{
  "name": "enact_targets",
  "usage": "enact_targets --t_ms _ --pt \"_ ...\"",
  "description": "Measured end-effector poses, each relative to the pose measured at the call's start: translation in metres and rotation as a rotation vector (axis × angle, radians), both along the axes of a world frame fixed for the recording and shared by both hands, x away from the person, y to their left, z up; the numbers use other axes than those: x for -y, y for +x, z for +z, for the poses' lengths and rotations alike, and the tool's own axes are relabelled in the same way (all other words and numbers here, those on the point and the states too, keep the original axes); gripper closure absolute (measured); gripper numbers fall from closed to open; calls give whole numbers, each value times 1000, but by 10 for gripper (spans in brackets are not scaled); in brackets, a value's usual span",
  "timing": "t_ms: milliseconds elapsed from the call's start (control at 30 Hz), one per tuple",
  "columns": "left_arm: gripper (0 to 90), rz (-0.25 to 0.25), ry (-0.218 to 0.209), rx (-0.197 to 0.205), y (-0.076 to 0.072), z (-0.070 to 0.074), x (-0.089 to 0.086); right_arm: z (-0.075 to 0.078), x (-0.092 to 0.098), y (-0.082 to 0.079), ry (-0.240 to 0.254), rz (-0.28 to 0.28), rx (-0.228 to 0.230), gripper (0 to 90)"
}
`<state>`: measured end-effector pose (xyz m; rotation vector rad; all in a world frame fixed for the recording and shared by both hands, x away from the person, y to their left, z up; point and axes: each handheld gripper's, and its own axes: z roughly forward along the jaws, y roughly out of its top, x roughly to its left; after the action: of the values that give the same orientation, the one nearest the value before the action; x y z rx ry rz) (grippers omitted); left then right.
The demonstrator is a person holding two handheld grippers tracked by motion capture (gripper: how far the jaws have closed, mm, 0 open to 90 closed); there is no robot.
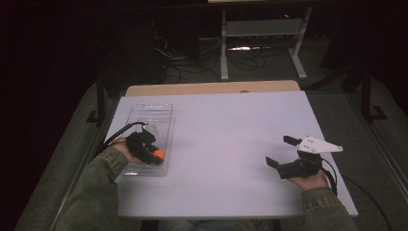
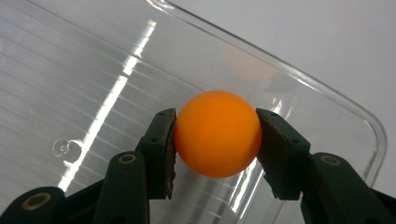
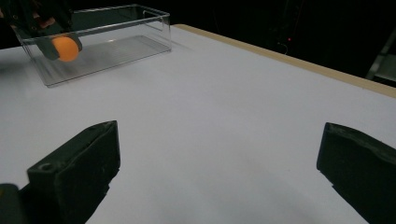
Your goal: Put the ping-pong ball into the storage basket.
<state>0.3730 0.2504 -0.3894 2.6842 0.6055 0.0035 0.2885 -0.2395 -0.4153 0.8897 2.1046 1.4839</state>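
An orange ball (image 2: 217, 133) sits between the two black jaws of my left gripper (image 2: 215, 140), which is shut on it. In the high view that gripper (image 1: 158, 155) holds the ball (image 1: 159, 154) over the near end of a clear plastic box (image 1: 139, 113) at the table's left. The right gripper view shows the ball (image 3: 66, 48) inside the box's near corner, above its floor (image 3: 112, 51). My right gripper (image 1: 281, 151) hovers low over the right side of the table, open, nothing between its jaws.
The white tabletop (image 1: 221, 130) spreads between the two hands, with a wooden strip (image 1: 211, 88) along its far edge. Beyond the table, a white metal frame (image 1: 260, 33) and loose cables (image 1: 192, 60) lie on the dark floor.
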Motion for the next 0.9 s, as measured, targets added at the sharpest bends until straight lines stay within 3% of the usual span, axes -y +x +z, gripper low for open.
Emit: enact_targets --t_ms 233,467,900 --pt "501 16 6 -7 1 -3 0 0 -1 0 -2 1 -1 0" --pt "490 38 -16 -15 3 -2 -2 0 -1 0 -1 2 -2 0" --pt "359 68 -13 1 3 3 -2 0 -1 0 0 2 -2 0"
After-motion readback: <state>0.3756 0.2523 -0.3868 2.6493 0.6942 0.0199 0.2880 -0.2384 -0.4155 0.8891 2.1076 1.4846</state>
